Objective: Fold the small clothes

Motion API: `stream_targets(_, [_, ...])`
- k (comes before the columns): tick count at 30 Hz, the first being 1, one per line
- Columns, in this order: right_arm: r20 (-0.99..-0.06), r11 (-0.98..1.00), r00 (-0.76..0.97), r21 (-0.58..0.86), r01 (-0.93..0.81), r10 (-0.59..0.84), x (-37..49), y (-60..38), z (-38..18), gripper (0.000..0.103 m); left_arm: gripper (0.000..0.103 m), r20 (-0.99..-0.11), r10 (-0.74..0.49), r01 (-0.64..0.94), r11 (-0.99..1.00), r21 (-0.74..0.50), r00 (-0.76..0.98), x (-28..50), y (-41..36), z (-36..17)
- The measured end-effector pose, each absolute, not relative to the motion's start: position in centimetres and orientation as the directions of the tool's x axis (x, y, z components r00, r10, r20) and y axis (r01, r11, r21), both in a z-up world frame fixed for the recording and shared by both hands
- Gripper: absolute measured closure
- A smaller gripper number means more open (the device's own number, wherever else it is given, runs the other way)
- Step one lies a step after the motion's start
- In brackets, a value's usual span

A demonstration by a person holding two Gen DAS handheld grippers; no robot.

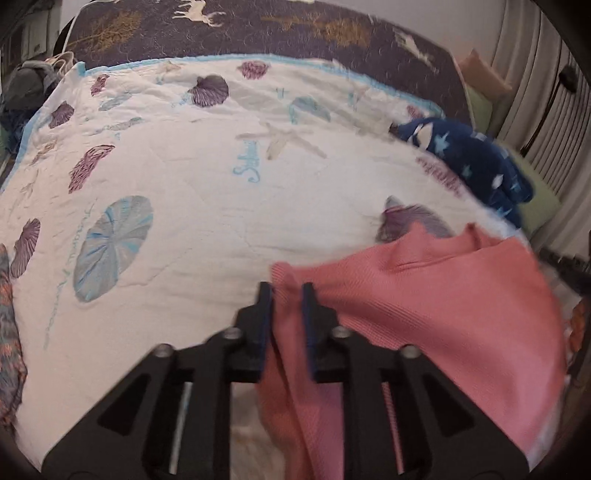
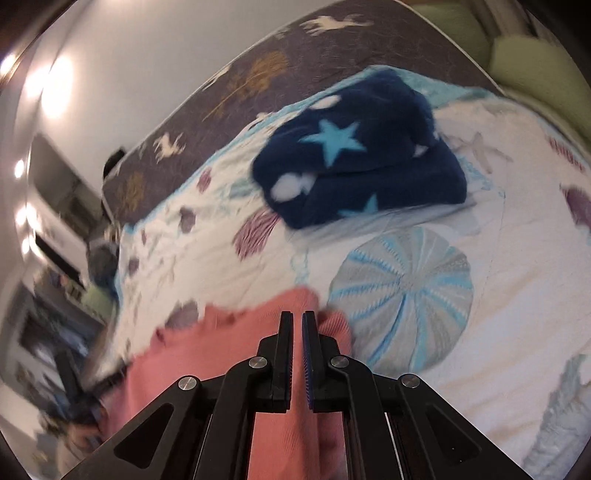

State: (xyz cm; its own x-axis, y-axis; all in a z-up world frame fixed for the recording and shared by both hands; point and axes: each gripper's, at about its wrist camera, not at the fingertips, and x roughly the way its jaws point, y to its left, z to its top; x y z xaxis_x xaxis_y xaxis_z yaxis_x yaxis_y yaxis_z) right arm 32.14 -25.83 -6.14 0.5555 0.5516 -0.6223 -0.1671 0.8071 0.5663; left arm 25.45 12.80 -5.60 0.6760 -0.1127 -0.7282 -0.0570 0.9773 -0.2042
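Left hand-held gripper (image 1: 287, 291): black fingers pinching a gathered edge of the salmon-pink ribbed knit garment (image 1: 424, 306); cloth fills the narrow gap between the blue-lined pads and hangs below them. The rest of the garment spreads to the right in this view, its far edge raised in two peaks, lifted off the bed.

Right hand-held gripper (image 2: 297, 321): fingers pressed almost together on the same salmon-pink ribbed knit garment (image 2: 221, 354), with pink cloth beneath and to either side of the tips. Only a thin slit shows between the pads; a fold of cloth appears to sit in it, but blur keeps this uncertain.

Surface: white quilted bedspread printed with purple shells and blue sea urchins (image 1: 177, 184), light-blue border at the far edge. Beyond it, a dark brown blanket with cream deer and gold trees (image 1: 229, 29).

Folded navy fleece blanket with light-blue stars (image 2: 354, 158) lies on the bedspread, well apart from the pink garment, towards the far right corner in the left wrist view.

Both views are motion-blurred.
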Motion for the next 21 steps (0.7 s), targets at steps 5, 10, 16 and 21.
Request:
stream_targets(5, [-0.626,0.804,0.511,0.514,-0.3,0.59,29.4,-23.5,-4.2,0.092,0.051,-0.667,-0.143,0.023,0.982,-0.185,0.732,21.6,11.4,-3.1])
stream_targets(10, [-0.674,0.841,0.513,0.49,-0.229,0.532,30.2,-24.1,-5.5,0.083,0.051,-0.728,-0.118,0.03,0.991,-0.133,0.675,21.2,10.4,-4.8])
stream_targets(16, [-0.669,0.806,0.476,0.566,-0.172,0.571,34.5,-25.5,-6.1,0.05,0.051,-0.724,-0.12,-0.012,0.985,-0.174,0.679,23.3,11.3,-4.7])
stream_targets(21, [-0.698,0.804,0.409,0.56,-0.201,0.588,37.0,-23.8,-7.3,0.053,0.056,-0.753,-0.122,-0.062,0.975,-0.211,0.647,27.0,12.7,-5.5])
